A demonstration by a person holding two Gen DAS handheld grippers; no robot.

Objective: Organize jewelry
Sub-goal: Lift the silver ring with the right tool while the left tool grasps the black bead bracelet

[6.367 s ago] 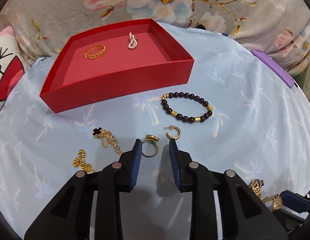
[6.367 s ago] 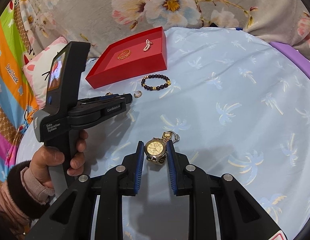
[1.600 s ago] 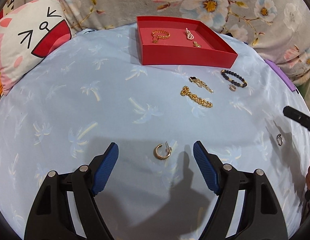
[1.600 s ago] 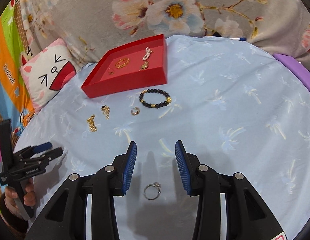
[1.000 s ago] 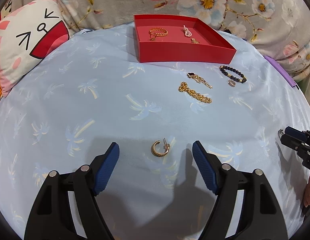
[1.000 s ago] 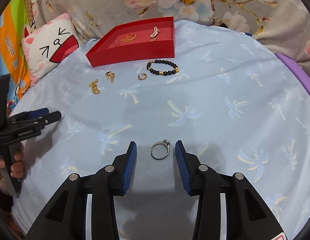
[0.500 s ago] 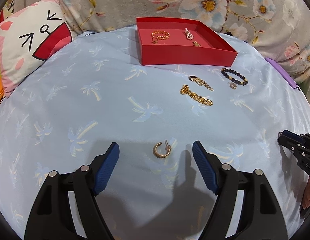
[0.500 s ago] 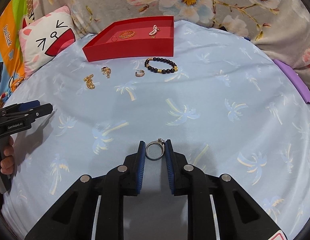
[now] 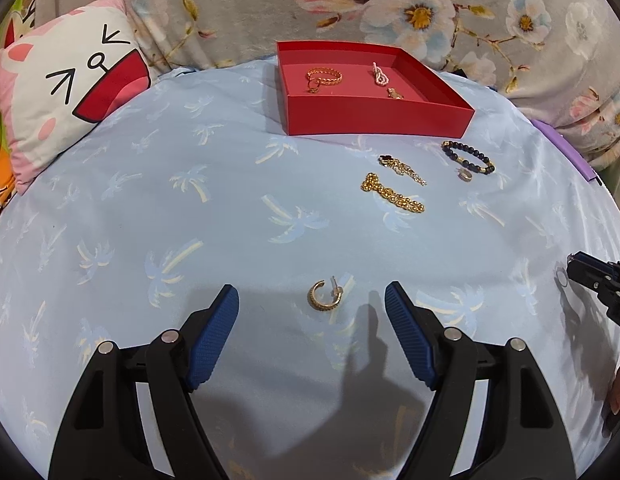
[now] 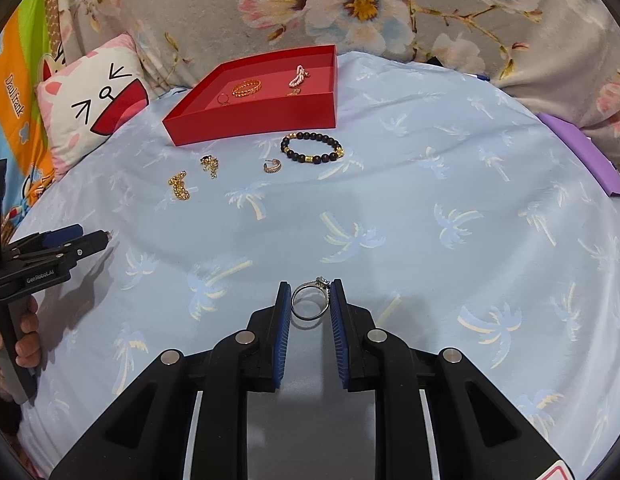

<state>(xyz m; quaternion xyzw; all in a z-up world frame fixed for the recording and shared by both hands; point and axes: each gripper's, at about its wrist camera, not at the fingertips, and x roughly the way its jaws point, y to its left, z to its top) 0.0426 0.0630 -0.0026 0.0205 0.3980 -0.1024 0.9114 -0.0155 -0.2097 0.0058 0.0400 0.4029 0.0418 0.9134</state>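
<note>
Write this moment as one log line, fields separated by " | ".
left gripper: open around gold hoop earring | right gripper: shut on silver stone ring | red cardboard tray: holds several pieces

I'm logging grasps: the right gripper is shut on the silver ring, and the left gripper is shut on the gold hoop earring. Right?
Partly. The left gripper is open; the gold hoop earring lies loose on the cloth between its fingers, per the left wrist view. The right gripper does clamp the silver ring.

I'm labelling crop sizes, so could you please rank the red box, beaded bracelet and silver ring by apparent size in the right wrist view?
1. red box
2. beaded bracelet
3. silver ring; near the camera, so its true size is unsure.
</note>
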